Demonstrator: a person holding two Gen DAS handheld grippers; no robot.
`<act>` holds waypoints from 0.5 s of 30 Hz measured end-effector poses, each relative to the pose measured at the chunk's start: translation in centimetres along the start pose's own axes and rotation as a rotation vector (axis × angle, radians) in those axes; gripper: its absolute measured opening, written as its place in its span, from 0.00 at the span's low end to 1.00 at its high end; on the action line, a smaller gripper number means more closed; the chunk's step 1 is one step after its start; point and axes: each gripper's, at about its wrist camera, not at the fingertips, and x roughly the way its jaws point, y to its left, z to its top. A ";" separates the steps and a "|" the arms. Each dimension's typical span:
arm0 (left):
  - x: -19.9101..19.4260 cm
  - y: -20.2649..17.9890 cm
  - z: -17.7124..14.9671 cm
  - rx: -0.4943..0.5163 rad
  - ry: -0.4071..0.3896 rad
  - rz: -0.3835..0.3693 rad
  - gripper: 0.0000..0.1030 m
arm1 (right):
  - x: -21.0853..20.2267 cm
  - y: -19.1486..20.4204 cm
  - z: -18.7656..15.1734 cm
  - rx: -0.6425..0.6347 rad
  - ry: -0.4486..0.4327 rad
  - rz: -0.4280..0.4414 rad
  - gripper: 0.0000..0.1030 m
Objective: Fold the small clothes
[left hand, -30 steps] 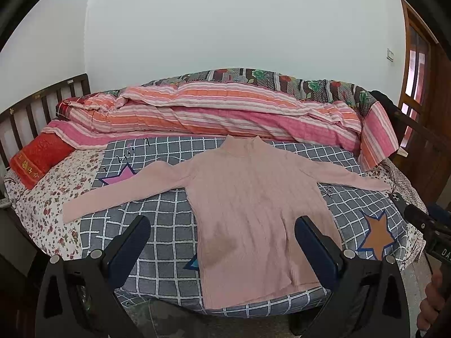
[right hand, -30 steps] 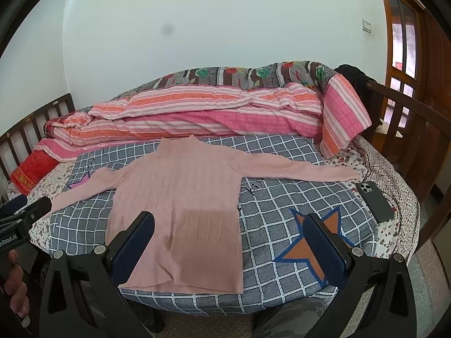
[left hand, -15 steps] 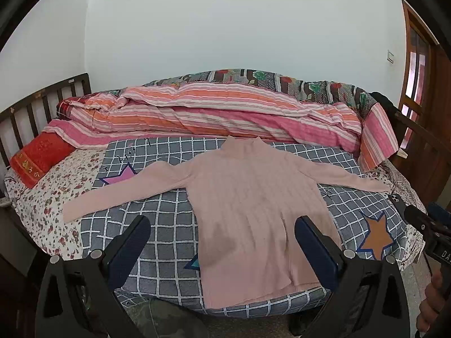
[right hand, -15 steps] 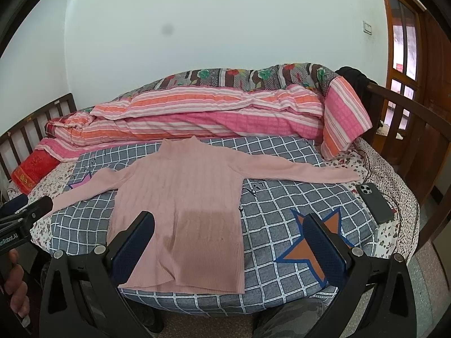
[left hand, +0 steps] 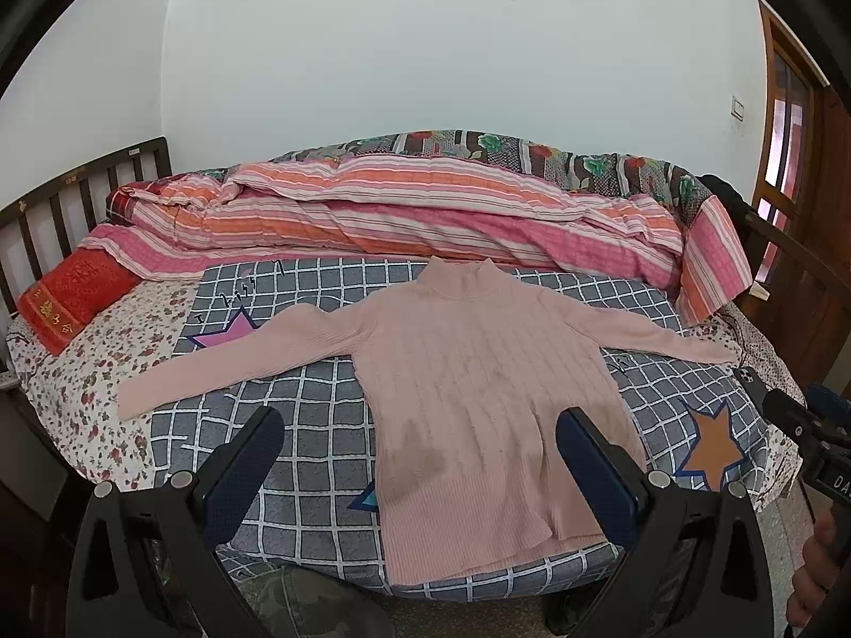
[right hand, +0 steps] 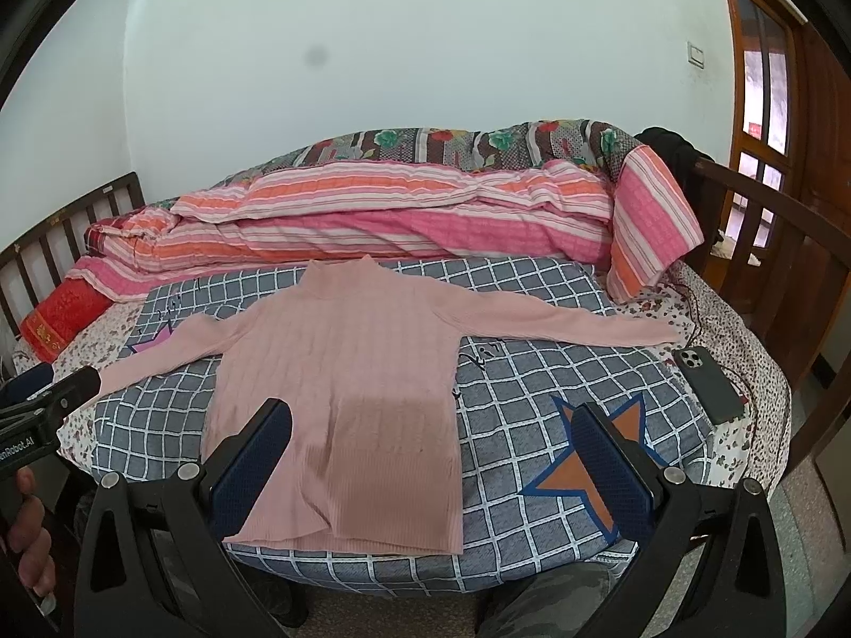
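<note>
Through the left wrist view, I am holding my left gripper (left hand: pixel 417 438) spread wide and empty above the near edge of the checked blanket (left hand: pixel 314 425), where the pink sweater (left hand: pixel 478 388) is lying flat with both sleeves stretched out. Through the right wrist view, my right gripper (right hand: pixel 433 433) is likewise gaping wide, gripping nothing, beside a phone (right hand: pixel 707 383).

Even, soft daylight fills both views, brightest at the door panes (right hand: pixel 766 90) on the right. A faint shadow darkens the lower pink sweater (right hand: pixel 393 425). Fisheye bending curves the edges, black vignette fills the corners, and a dark smudge (right hand: pixel 318 57) marks the wall in the right wrist view.
</note>
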 end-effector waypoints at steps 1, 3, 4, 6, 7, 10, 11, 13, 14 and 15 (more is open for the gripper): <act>0.1 0.2 0.0 -0.002 0.001 -0.002 1.00 | 0.1 0.1 0.0 -0.002 0.001 0.000 1.00; 0.7 0.6 -0.2 -0.014 0.003 -0.011 1.00 | 0.3 0.2 -0.1 -0.006 0.000 -0.002 1.00; 1.1 0.8 -0.4 -0.021 0.004 -0.011 1.00 | 0.5 0.2 -0.1 -0.007 0.001 -0.003 1.00; 2.0 1.4 -0.7 -0.032 0.015 -0.007 1.00 | 1.1 0.5 -0.2 -0.011 0.004 -0.005 1.00; 2.7 1.8 -0.9 -0.039 0.025 -0.006 1.00 | 1.3 0.5 -0.3 -0.012 0.006 -0.006 1.00; 4.5 2.8 -1.8 -0.060 0.051 -0.020 1.00 | 2.8 0.8 -0.8 -0.017 0.023 -0.007 1.00; 5.3 3.4 -2.2 -0.074 0.059 -0.029 1.00 | 3.6 0.9 -1.1 -0.020 0.032 -0.010 1.00; 6.7 4.4 -3.0 -0.109 0.068 -0.040 1.00 | 4.8 0.9 -1.6 -0.024 0.044 -0.012 1.00; 7.6 5.1 -3.5 -0.134 0.078 -0.050 1.00 | 5.9 1.0 -2.0 -0.027 0.052 -0.012 1.00; 8.5 5.7 -3.9 -0.155 0.092 -0.064 0.99 | 6.8 1.0 -2.4 -0.029 0.058 -0.011 1.00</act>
